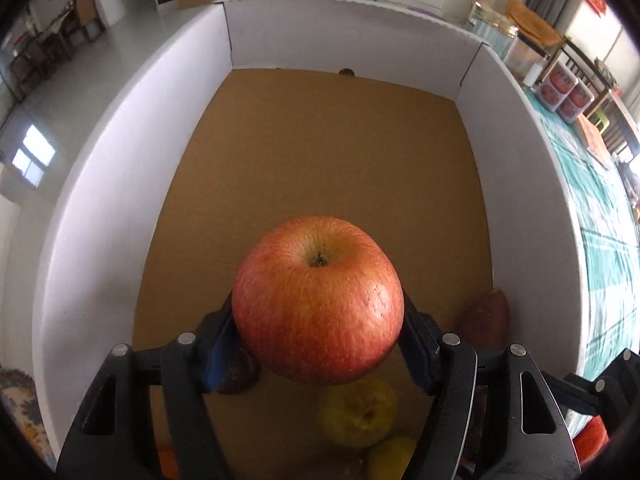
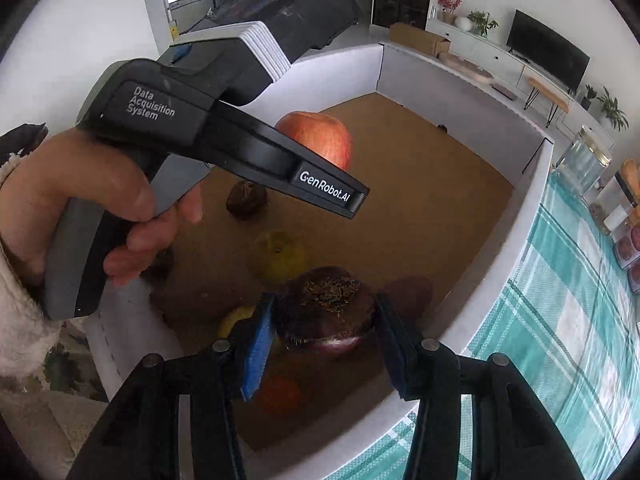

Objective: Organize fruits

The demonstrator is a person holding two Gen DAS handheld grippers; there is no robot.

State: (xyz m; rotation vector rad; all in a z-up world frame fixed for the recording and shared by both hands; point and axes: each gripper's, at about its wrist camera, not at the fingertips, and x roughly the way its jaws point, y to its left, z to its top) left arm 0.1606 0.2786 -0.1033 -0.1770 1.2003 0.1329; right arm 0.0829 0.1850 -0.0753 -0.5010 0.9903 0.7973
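Left gripper [image 1: 318, 312] is clamping the red apple [image 1: 317, 300] between its pads, carrying it above the brown floor of the white-walled box [image 1: 100, 208]. Right gripper [image 2: 324, 320] is sitting partly open around a dark purple onion [image 2: 326, 306]; whether the pads are pressing it I cannot tell, over the box's near corner.

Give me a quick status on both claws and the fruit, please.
Left claw clamped on red apple, above the box. Right claw around dark reddish round item, pads at its sides. Loose fruit on box floor below both.
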